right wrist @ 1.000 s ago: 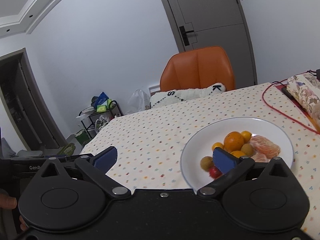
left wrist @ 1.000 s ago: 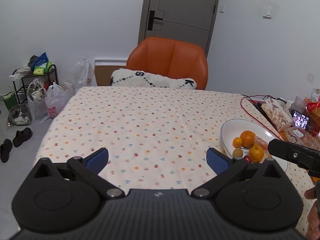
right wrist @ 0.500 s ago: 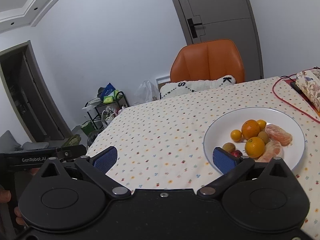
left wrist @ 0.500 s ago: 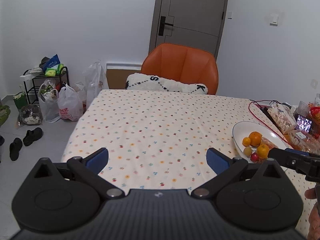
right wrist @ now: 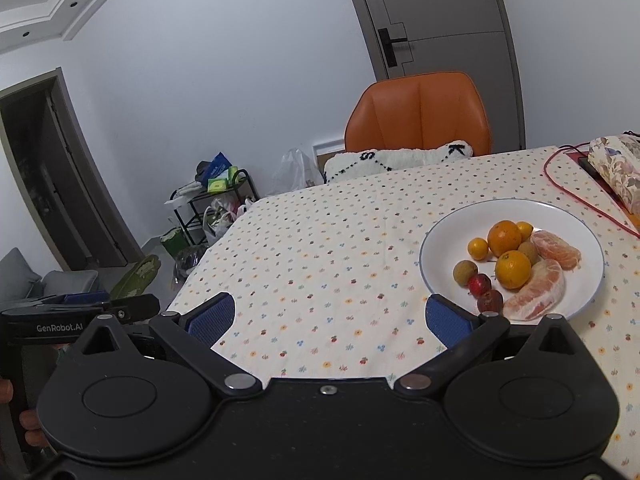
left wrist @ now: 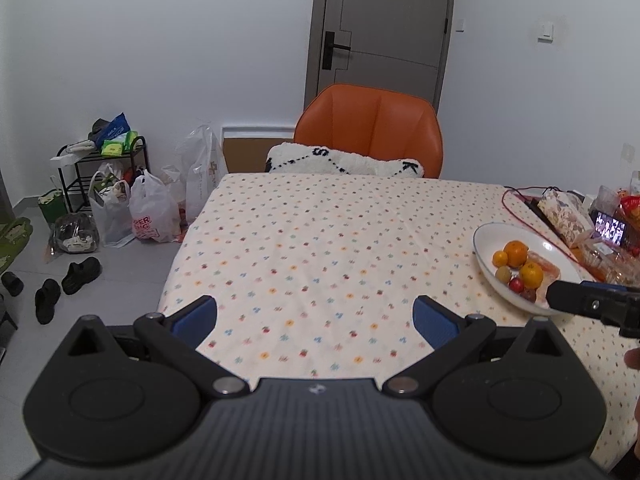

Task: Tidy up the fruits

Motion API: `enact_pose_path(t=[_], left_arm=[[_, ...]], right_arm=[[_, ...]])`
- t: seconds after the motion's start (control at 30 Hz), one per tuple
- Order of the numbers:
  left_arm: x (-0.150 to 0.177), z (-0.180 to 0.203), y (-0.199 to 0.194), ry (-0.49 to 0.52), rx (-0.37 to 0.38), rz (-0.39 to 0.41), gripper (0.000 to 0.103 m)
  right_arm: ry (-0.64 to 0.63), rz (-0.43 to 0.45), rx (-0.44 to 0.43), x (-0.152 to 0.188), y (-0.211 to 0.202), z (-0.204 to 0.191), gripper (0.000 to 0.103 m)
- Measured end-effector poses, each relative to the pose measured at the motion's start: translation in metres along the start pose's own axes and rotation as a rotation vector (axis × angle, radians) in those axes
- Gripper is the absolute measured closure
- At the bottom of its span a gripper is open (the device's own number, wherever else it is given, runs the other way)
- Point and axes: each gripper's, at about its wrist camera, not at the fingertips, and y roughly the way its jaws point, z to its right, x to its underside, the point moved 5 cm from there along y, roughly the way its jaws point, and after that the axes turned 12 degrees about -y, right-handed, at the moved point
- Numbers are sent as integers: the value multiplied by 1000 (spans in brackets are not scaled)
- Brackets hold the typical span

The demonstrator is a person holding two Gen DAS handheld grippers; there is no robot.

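Observation:
A white plate (right wrist: 448, 229) (left wrist: 484, 240) sits on the right side of the dotted tablecloth. It holds oranges (right wrist: 513, 269) (left wrist: 515, 253), small yellow citrus (right wrist: 478, 248), brown round fruits (right wrist: 465, 271), small red fruits (right wrist: 480, 285) and peeled pomelo segments (right wrist: 538, 296). My right gripper (right wrist: 327, 316) is open and empty, near the table's front edge, its right finger just short of the plate. My left gripper (left wrist: 315, 316) is open and empty, over the front left of the table. The right gripper's finger (left wrist: 588, 304) shows in the left wrist view in front of the plate.
An orange chair (left wrist: 372, 132) with a white cushion (left wrist: 344, 162) stands at the far end of the table. A red cable (right wrist: 580, 196), a floral pouch (right wrist: 618, 170) and snack packs (left wrist: 612, 240) crowd the right edge. Bags, a rack and shoes (left wrist: 80, 272) lie on the floor at left.
Both grippers have pulled back and up from the table, so the plate looks smaller and farther away. Neither has closed or picked anything up.

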Motion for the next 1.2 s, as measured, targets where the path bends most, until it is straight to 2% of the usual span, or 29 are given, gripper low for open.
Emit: enact_pose_path(t=[0.37,1.2], left_arm=[[10,-11,-10,-1,-23,-15,0],[19,-9,-11,23,-31,-37,0]], right_arm=[[-16,-40,5,14,-7,-14,0],[-12,-51,6,21,-8,-15,0]])
